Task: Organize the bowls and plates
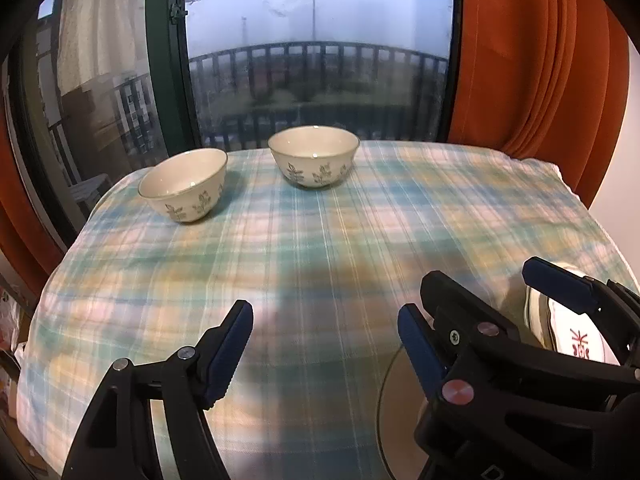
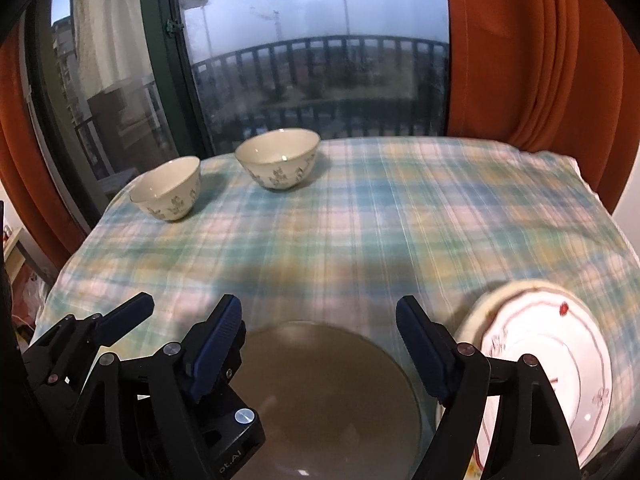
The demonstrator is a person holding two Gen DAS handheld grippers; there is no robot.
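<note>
Item one, my left gripper [image 1: 324, 344]: fingers spread wide, nothing between them, hovering over the near part of the plaid tablecloth [image 1: 320, 240].

Item two, my right gripper [image 2: 318, 344]: fingers likewise wide apart and empty, poised above a brown plate [image 2: 332, 400] that lies flat at the near edge of the cloth. In the left wrist view this gripper sits just right of mine, partly covering the white plate.

Item three, white plate [image 2: 560, 360] with a reddish line pattern: flat on the cloth just beside the brown plate, on its right; I cannot tell whether their rims touch.

Item four, two cream bowls with leaf print, both upright and empty at the far side near the window [image 1: 320, 40]: the left bowl [image 1: 184, 186] by the far-left corner, the right bowl [image 1: 314, 156] near it, apart from it.

Item five, orange curtain [image 1: 540, 60] hanging at the right of the window.
</note>
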